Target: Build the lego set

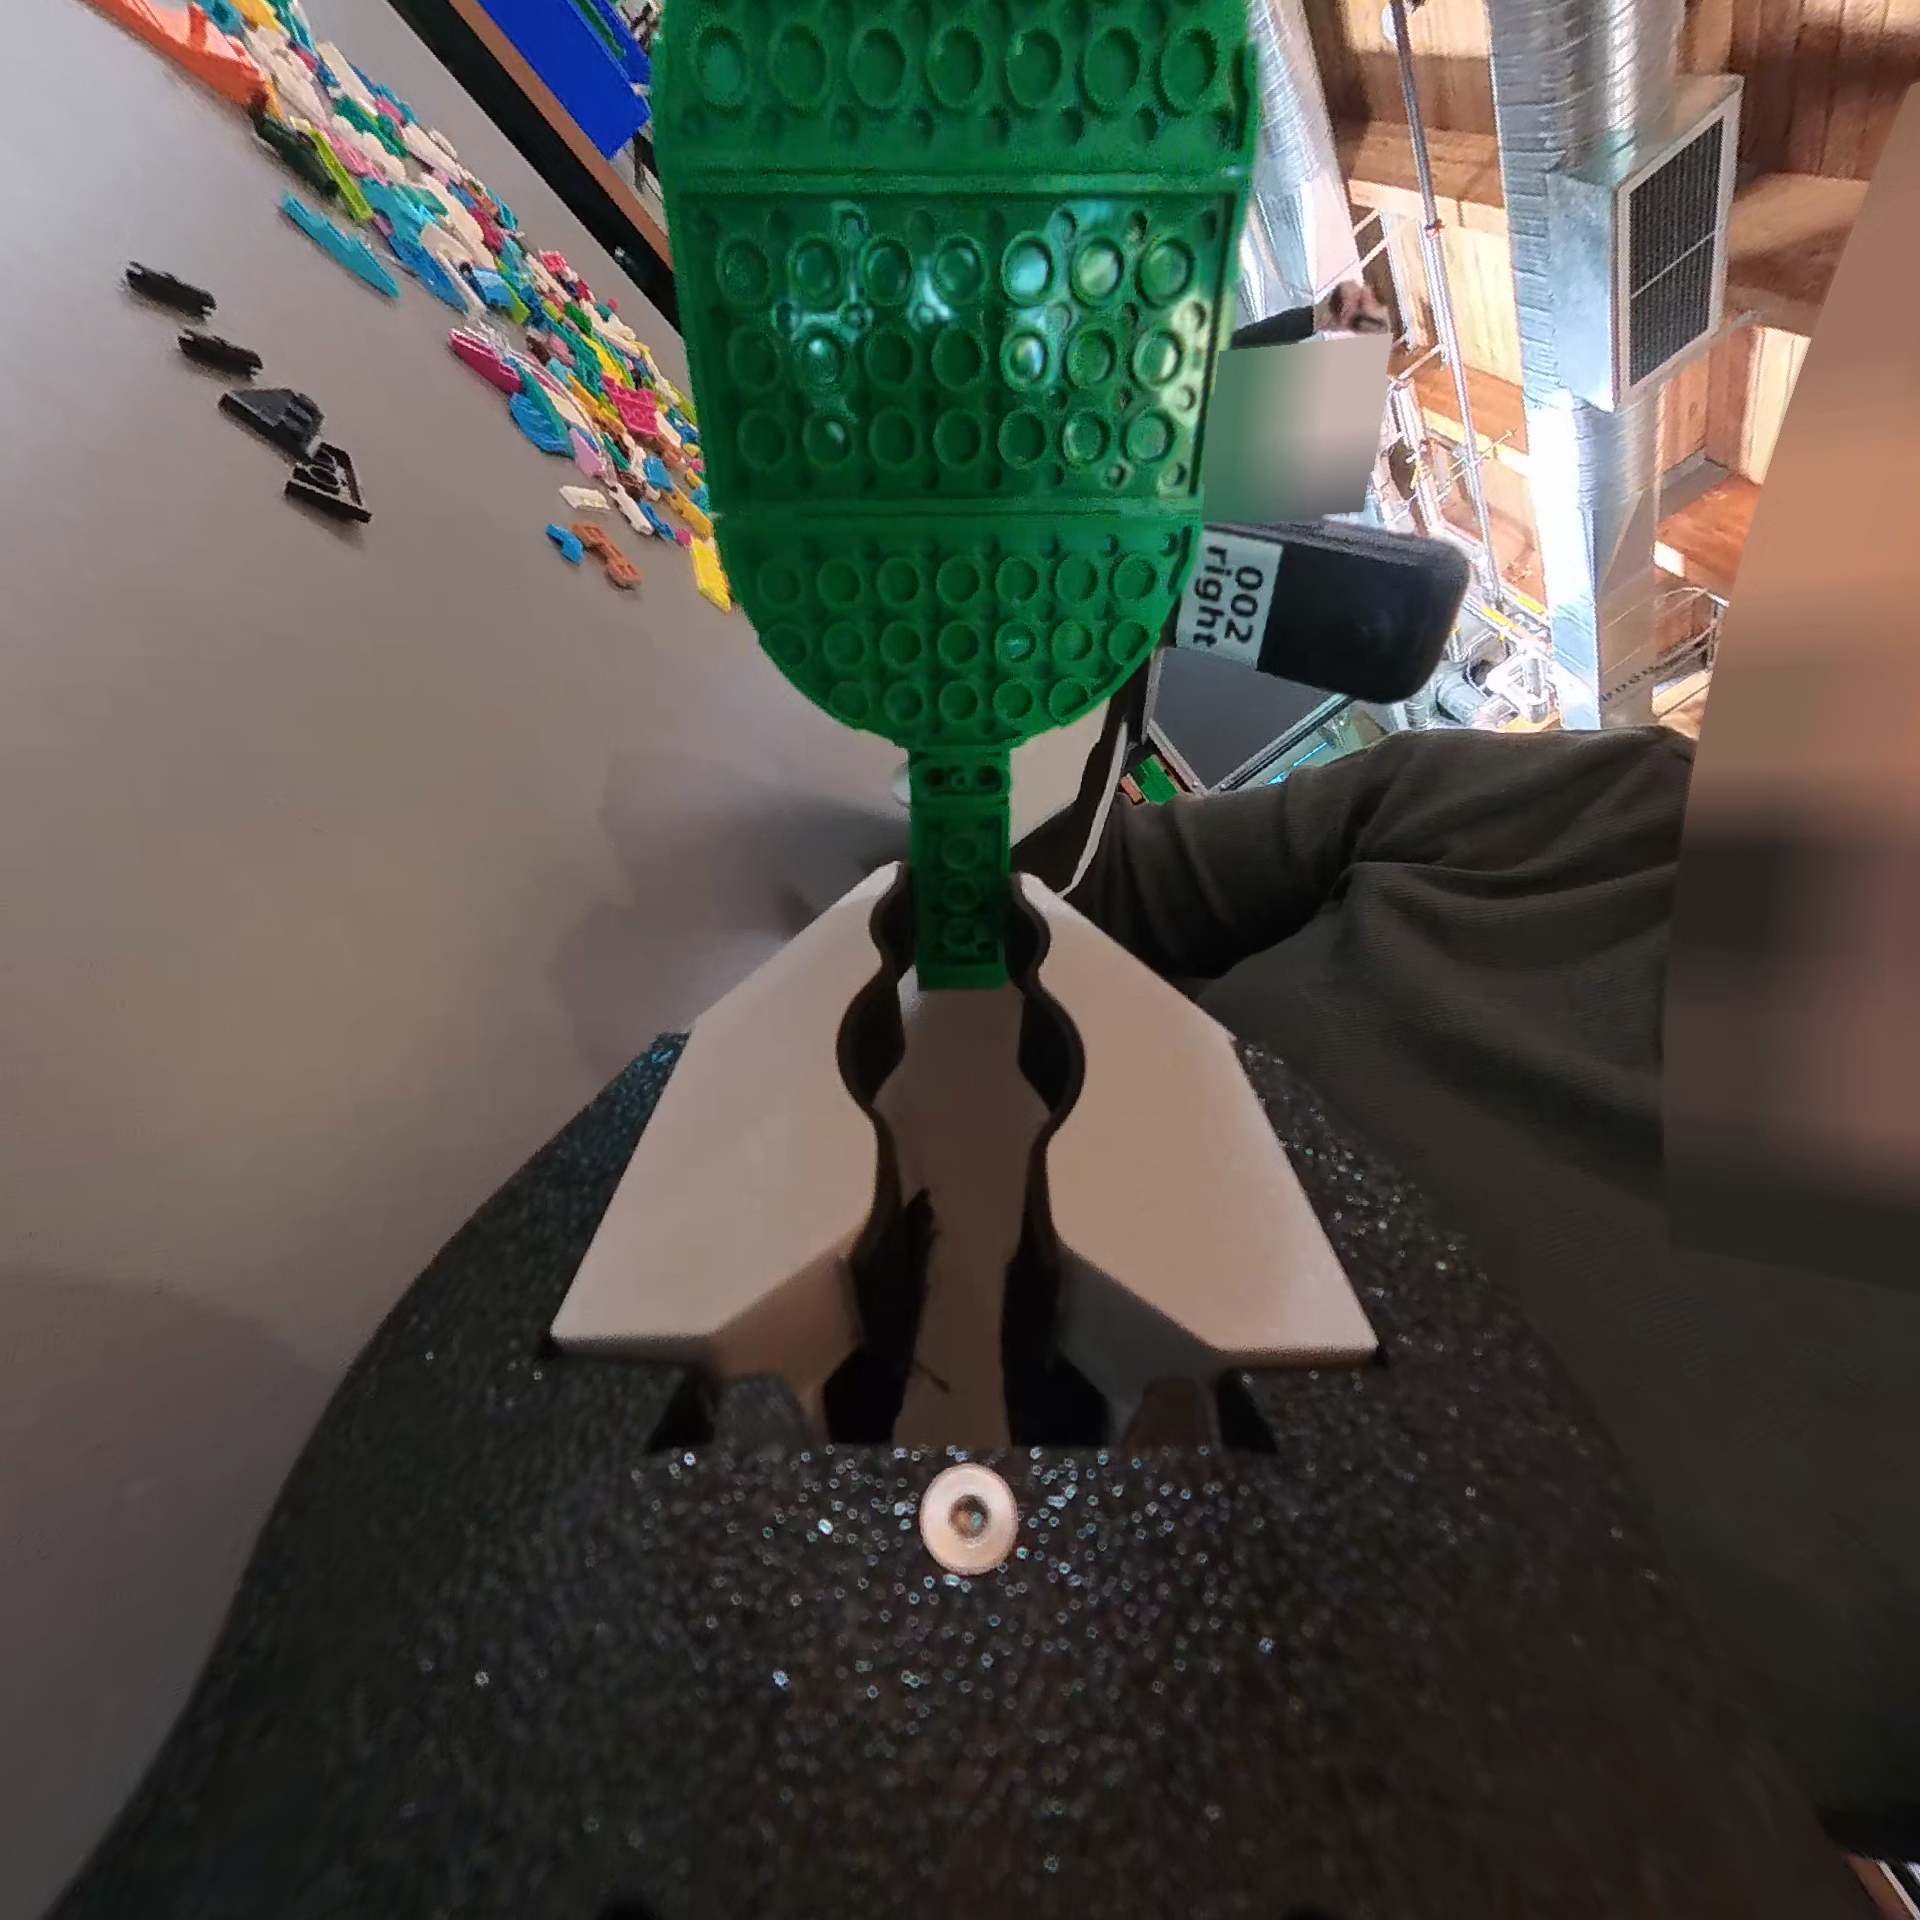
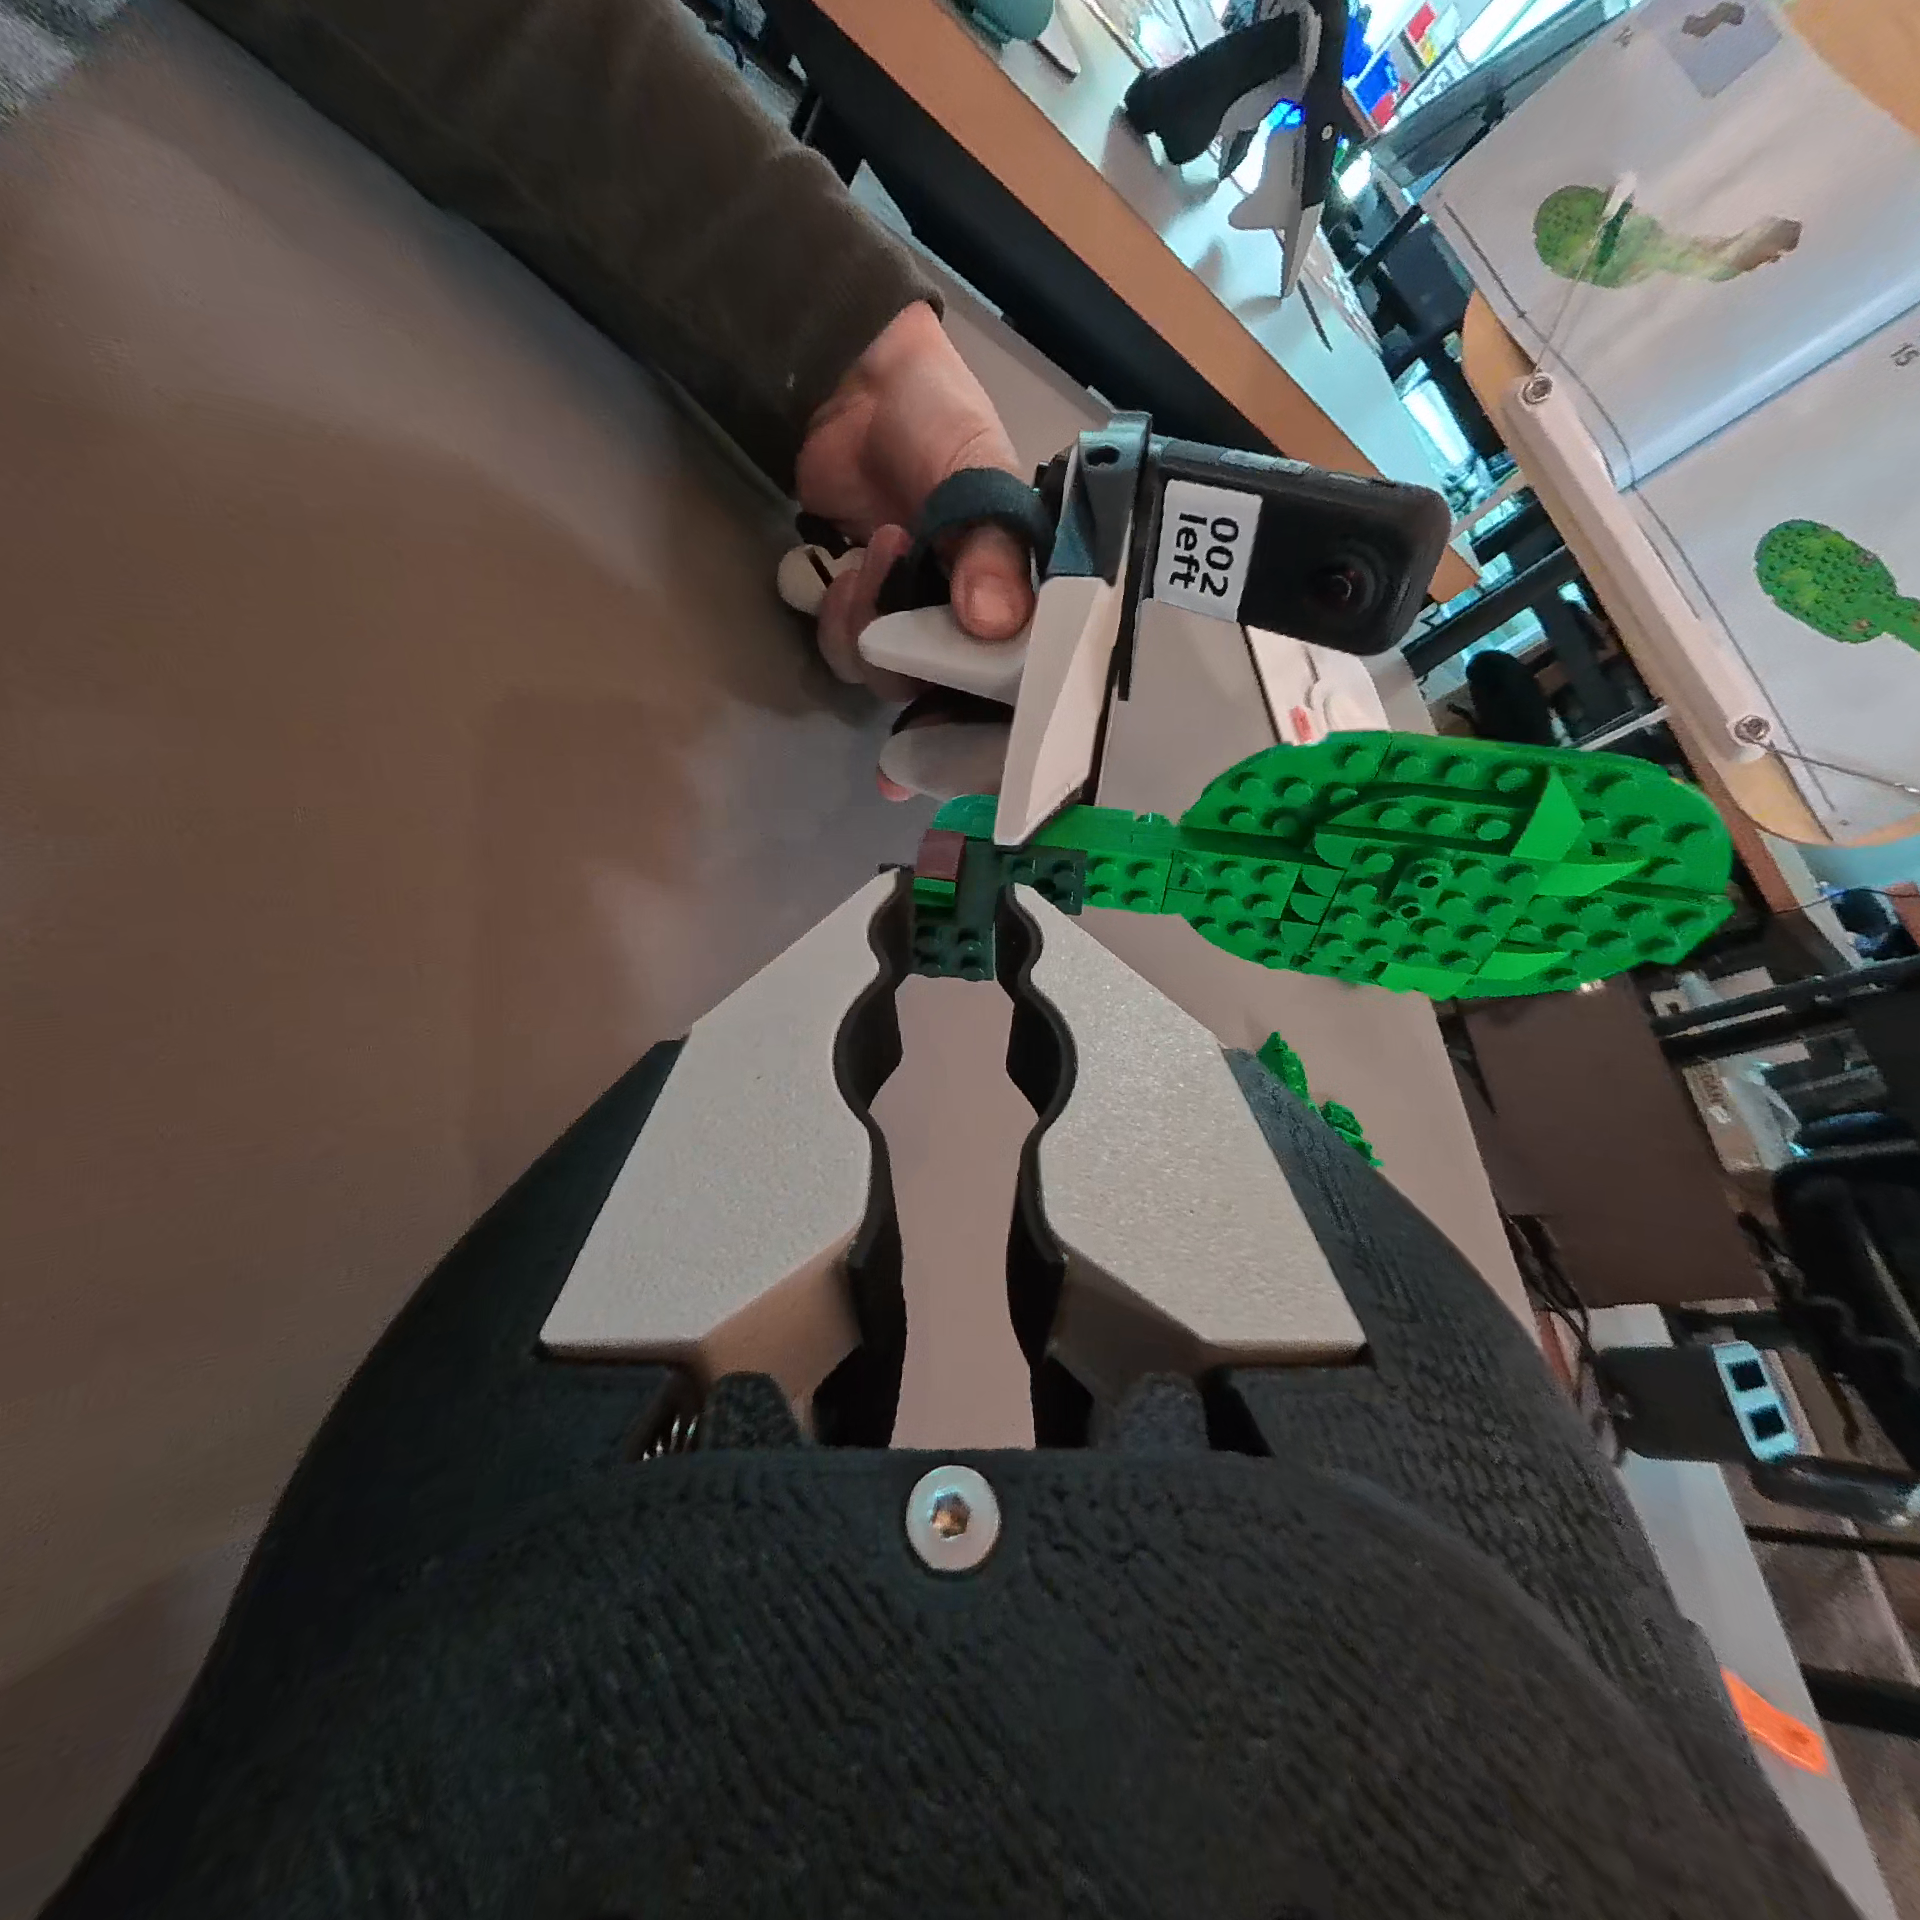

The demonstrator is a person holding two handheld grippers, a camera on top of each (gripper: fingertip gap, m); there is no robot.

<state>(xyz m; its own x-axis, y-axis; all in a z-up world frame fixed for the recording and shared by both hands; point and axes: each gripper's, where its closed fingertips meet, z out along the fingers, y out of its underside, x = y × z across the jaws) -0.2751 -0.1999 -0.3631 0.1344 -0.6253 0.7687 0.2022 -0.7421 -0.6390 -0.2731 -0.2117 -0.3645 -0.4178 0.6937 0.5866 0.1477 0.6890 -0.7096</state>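
A large green leaf-shaped lego build (image 1: 951, 343) is held up off the grey table with its underside toward the left wrist camera. My left gripper (image 1: 961, 914) is shut on its narrow stem (image 1: 961, 862). In the right wrist view the leaf (image 2: 1455, 862) shows its studded top, and the left gripper (image 2: 1029, 810) clamps the stem from above. My right gripper (image 2: 951, 925) is shut on a small dark green brick piece (image 2: 951, 940) with a brown brick (image 2: 940, 857) on it. That piece sits against the stem's end.
A pile of loose coloured bricks (image 1: 499, 312) and a few black pieces (image 1: 281, 416) lie on the grey table (image 1: 312, 831) at the left. Small green pieces (image 2: 1320, 1101) lie by the right gripper. Instruction pages (image 2: 1714, 312) stand at the right. A person's sleeve (image 1: 1403, 935) is close by. Left and right tips are no more than a few centimetres apart.
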